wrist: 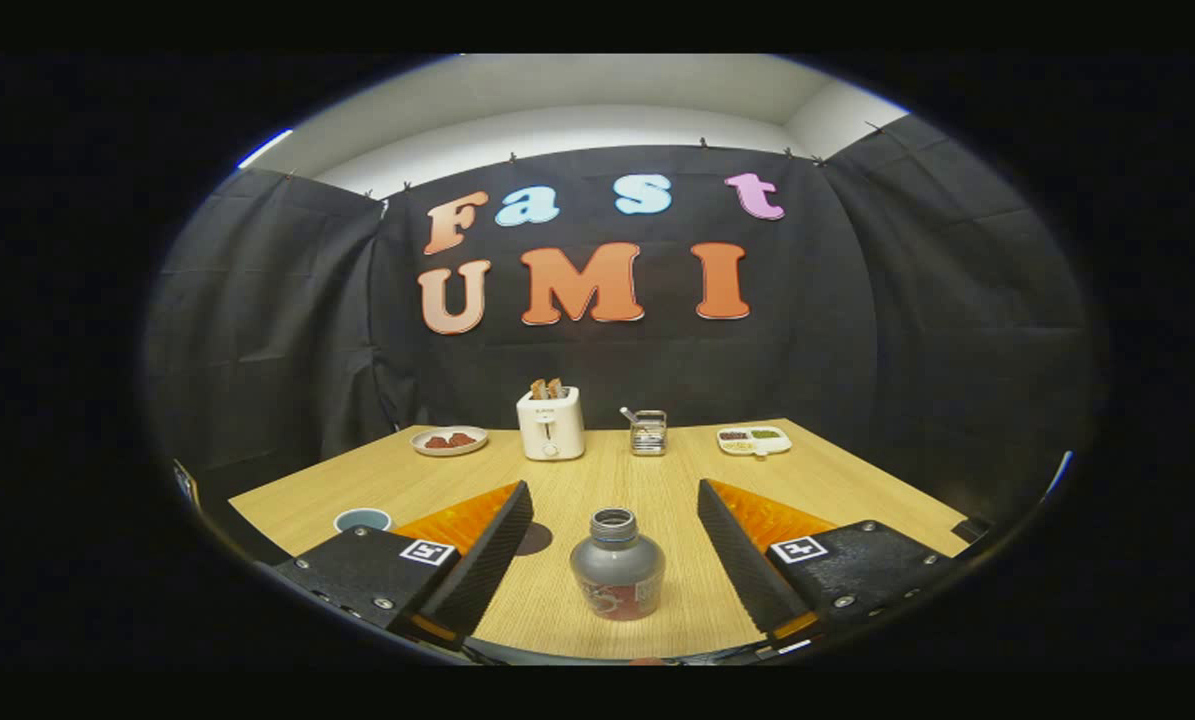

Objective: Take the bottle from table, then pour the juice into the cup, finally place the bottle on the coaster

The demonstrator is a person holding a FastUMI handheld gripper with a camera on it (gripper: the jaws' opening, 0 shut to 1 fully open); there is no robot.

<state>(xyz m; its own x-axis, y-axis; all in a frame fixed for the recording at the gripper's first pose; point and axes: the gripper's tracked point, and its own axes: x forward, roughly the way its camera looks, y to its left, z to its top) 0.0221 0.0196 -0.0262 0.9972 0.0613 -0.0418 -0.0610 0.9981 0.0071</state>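
My fingers (615, 560) stand spread wide, gripping nothing, either side of the uncapped bottle (617, 577) on the worktop (657, 480); seemingly rigid, smooth and part-filled, best grasped mid-body.

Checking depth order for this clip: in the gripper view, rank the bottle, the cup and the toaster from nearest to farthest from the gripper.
The gripper is open.
1. Bottle: upright and uncapped, between the fingers, touching neither.
2. Cup: outside the left finger, near the table edge.
3. Toaster: well beyond the fingers, at the table's far side by the wall.
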